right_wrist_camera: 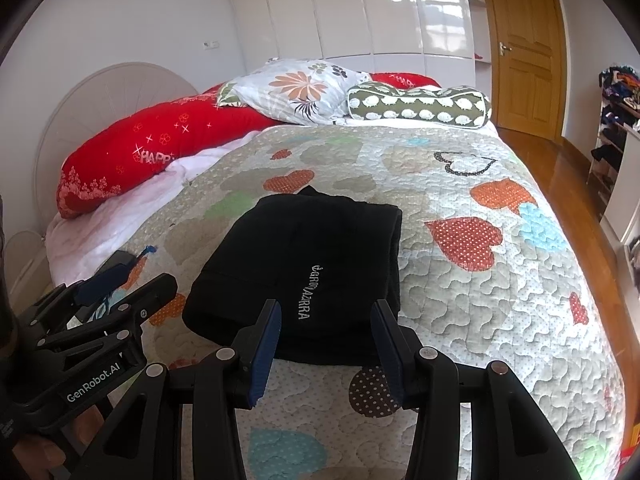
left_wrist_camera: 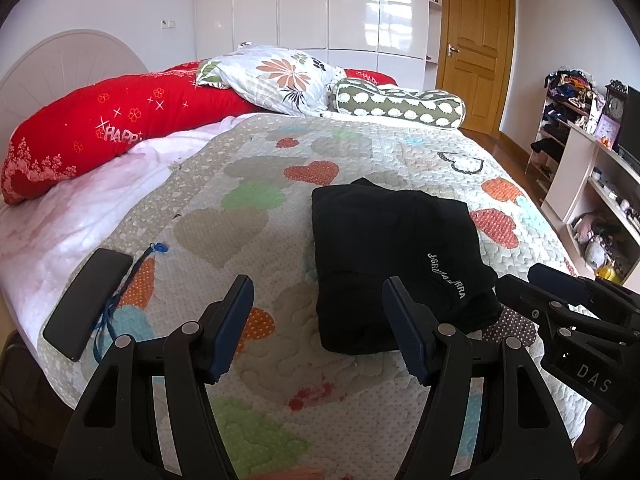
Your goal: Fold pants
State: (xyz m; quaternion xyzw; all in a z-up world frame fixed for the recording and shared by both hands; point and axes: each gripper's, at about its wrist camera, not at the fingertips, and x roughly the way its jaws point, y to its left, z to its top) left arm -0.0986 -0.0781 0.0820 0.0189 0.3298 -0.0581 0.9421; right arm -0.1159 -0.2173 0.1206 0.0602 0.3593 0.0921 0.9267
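The black pants (left_wrist_camera: 384,256) lie folded into a compact rectangle on the heart-patterned quilt (left_wrist_camera: 248,208), white lettering on top. They also show in the right wrist view (right_wrist_camera: 312,264). My left gripper (left_wrist_camera: 318,292) is open and empty, held above the quilt just before the pants' near left corner. My right gripper (right_wrist_camera: 326,312) is open and empty, held over the pants' near edge. The right gripper shows at the right of the left wrist view (left_wrist_camera: 532,280); the left gripper shows at the left of the right wrist view (right_wrist_camera: 132,276).
A black phone (left_wrist_camera: 86,300) with a blue lanyard lies on the quilt at the left. A red bolster (left_wrist_camera: 116,128), a floral pillow (left_wrist_camera: 280,76) and a green patterned bolster (left_wrist_camera: 400,106) lie at the bed's head. Shelves (left_wrist_camera: 592,184) stand right, a wooden door (left_wrist_camera: 474,48) beyond.
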